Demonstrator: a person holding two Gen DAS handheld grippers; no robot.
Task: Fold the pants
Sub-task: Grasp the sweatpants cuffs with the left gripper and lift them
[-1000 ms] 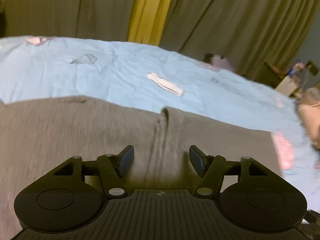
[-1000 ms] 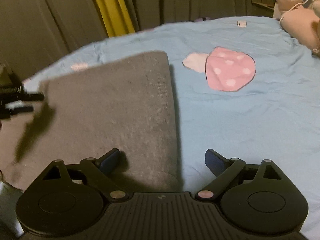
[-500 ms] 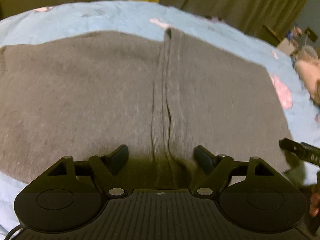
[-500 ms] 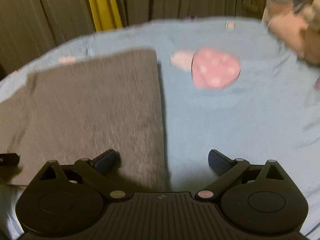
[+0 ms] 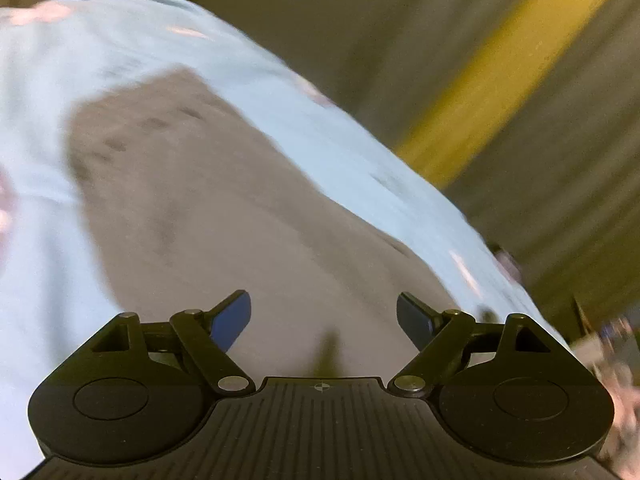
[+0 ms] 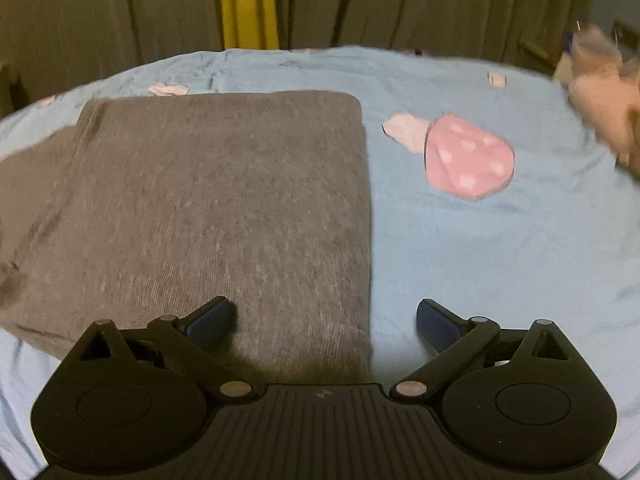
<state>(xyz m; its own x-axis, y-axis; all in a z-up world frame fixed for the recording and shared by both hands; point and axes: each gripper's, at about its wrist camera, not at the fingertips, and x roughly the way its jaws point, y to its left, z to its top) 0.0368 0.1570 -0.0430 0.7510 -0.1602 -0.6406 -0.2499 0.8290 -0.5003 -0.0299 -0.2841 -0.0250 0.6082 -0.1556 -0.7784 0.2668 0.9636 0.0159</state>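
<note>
2 grippers, both released, I gripped nothing. Right gripper (image 6: pixel 324 322) straddled right edge of grey ribbed-knit pants (image 6: pixel 208 200), folded into rounded rectangle on blue sheet (image 6: pixel 500 256). Pink spotted mushroom print (image 6: pixel 466 158) beside them. Drab curtains (image 6: pixel 420 0), yellow strip (image 6: pixel 248 0) behind. Left gripper (image 5: pixel 324 318) view tilted, blurred; pants (image 5: pixel 224 216) smeared.

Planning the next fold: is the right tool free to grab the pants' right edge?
Probably yes: the right tool is open, straddling the edge of the gray pants, nothing between.
</note>
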